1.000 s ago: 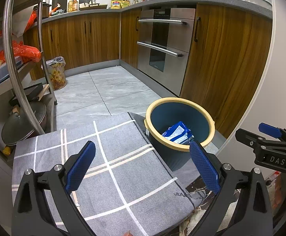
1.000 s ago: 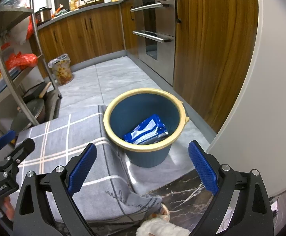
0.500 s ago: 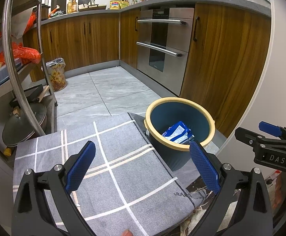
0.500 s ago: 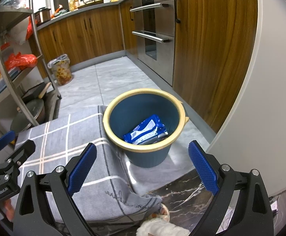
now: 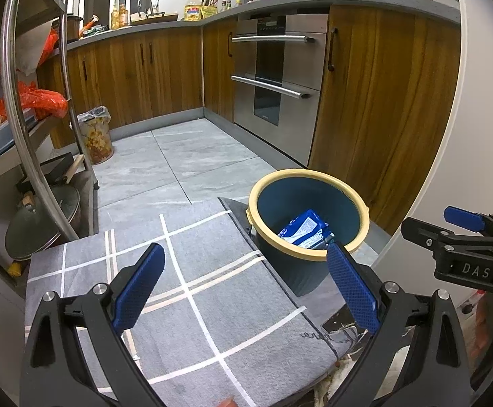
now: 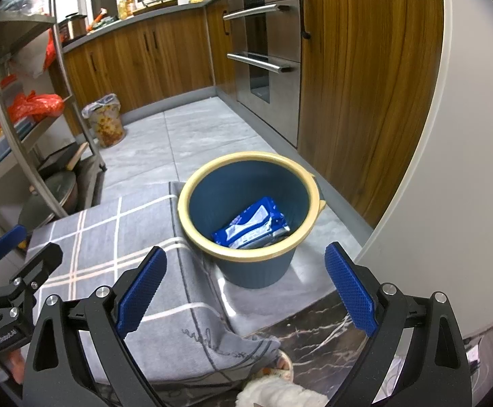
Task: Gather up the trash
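A dark blue bin with a yellow rim stands on the floor at the right edge of a grey checked mat. Inside it lies a blue and white wrapper. My left gripper hovers open above the mat, left of the bin, with nothing between its blue pads. My right gripper is open and empty just short of the bin; it also shows at the right of the left wrist view.
Wooden cabinets and a steel oven line the far and right sides. A metal shelf rack with pans and orange bags stands on the left. A small lined bin sits by the cabinets. A white wall rises at right.
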